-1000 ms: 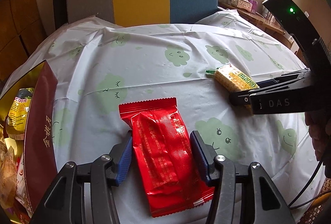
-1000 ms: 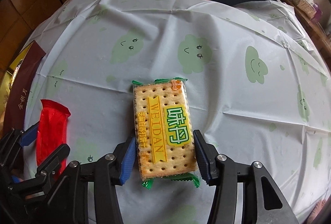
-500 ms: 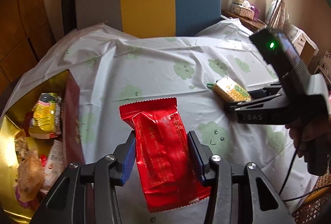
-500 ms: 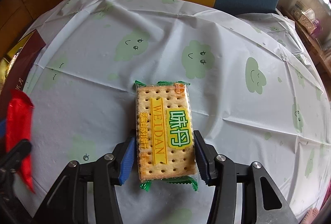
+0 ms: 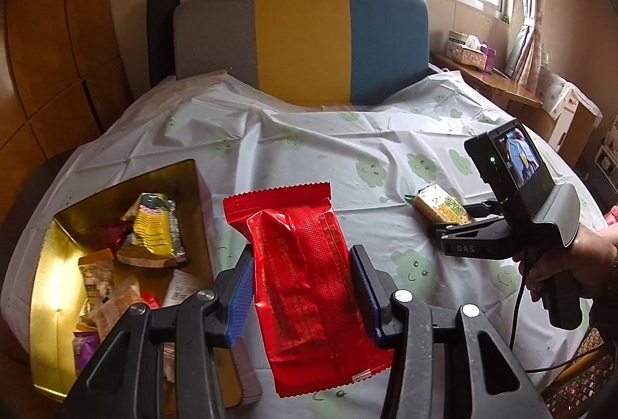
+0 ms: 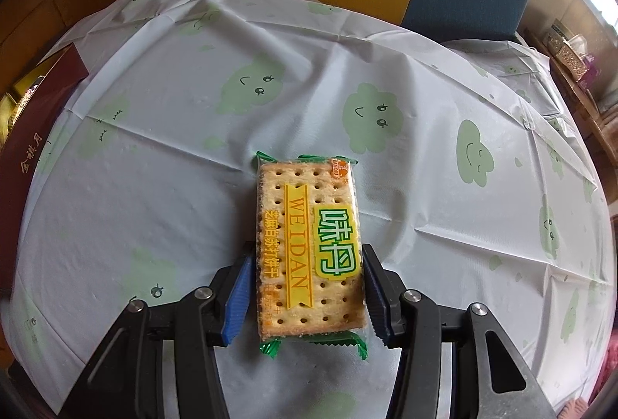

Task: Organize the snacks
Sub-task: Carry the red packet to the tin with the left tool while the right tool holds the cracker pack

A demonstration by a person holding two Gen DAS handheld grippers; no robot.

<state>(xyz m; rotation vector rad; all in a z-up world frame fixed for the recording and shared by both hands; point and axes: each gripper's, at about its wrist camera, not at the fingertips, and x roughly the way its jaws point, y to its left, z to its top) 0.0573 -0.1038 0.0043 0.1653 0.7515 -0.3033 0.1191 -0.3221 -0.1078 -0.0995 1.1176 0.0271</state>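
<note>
Lifted red packet (image 5: 305, 283) hangs in left claw (image 5: 303, 287).

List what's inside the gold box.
The gold box holds loose snack packets: a yellow one on top, clear-wrapped ones below. Its near corner is hidden behind the left gripper.

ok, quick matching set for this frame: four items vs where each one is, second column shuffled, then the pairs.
Items:
1. red snack packet
2. cracker pack
3. yellow snack bag
4. tissue box

Places:
A. inside the gold box
B. between the left gripper pads
C. on the wooden ledge under the window
D. between the right gripper pads

Pairs: 1-B, 2-D, 3-A, 4-C
</note>
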